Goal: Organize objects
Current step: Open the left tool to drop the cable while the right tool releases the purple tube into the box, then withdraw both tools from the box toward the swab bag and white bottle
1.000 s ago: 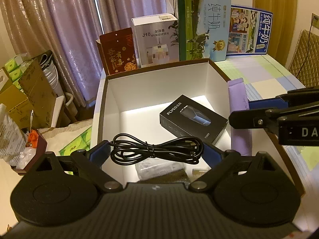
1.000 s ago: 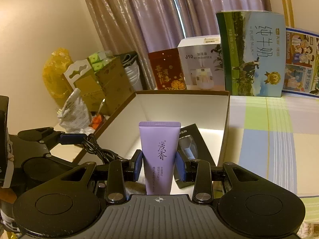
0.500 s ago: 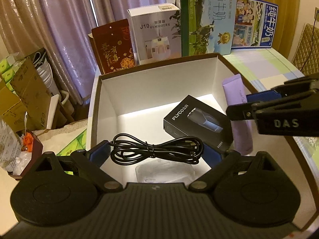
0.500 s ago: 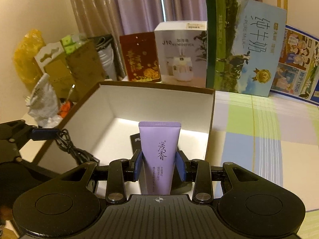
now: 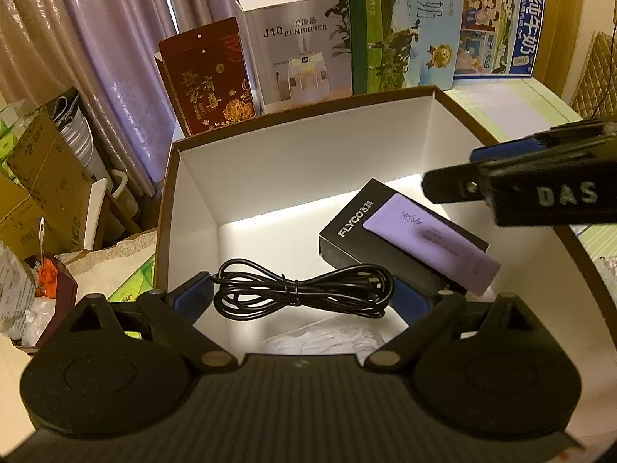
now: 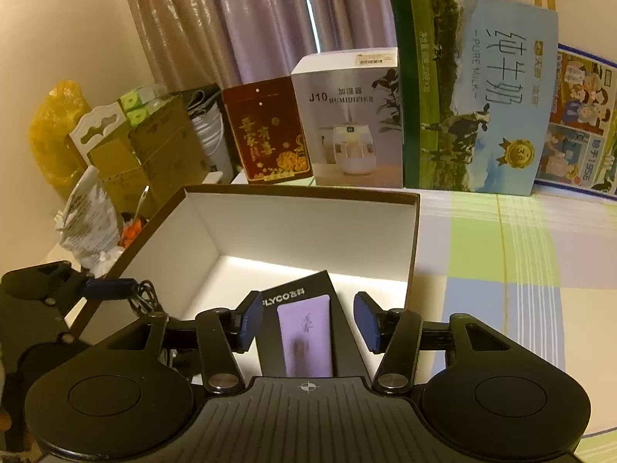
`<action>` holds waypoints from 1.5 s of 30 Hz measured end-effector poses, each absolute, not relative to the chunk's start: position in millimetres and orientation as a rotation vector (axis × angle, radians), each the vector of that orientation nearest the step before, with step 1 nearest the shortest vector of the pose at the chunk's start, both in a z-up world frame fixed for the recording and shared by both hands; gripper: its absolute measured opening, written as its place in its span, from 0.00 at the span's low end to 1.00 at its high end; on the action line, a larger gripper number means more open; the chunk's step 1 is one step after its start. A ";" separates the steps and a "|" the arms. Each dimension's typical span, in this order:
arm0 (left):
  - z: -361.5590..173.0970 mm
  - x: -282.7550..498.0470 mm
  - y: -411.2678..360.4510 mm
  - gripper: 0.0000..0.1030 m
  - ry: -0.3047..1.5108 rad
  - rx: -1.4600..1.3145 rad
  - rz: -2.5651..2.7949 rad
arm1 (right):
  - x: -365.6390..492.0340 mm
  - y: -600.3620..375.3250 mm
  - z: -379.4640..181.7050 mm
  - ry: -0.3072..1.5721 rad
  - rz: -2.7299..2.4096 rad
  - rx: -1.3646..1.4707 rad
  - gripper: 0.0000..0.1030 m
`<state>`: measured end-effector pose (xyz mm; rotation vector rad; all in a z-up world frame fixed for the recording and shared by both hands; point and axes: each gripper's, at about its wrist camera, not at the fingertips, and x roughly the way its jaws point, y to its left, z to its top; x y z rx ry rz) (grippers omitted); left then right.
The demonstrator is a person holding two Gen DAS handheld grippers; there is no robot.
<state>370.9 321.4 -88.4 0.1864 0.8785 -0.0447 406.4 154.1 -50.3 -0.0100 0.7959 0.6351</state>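
The right gripper [image 6: 307, 322] is spread open above the purple tube [image 5: 430, 241], which lies on the black FLYCO box [image 5: 349, 227] inside the white box [image 5: 300, 162]. The left gripper [image 5: 302, 295] clamps the coiled black cable [image 5: 300, 289].

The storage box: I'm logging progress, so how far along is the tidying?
Done: the purple tube lies on the black FLYCO box inside the storage box; the right gripper is open above it. In hand: the left gripper holds the black cable over the box. Left: releasing the cable.
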 end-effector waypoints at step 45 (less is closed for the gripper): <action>-20.2 289.4 341.6 0.95 0.862 -0.046 0.059 | 321.1 102.1 -14.4 0.777 0.679 -0.033 0.98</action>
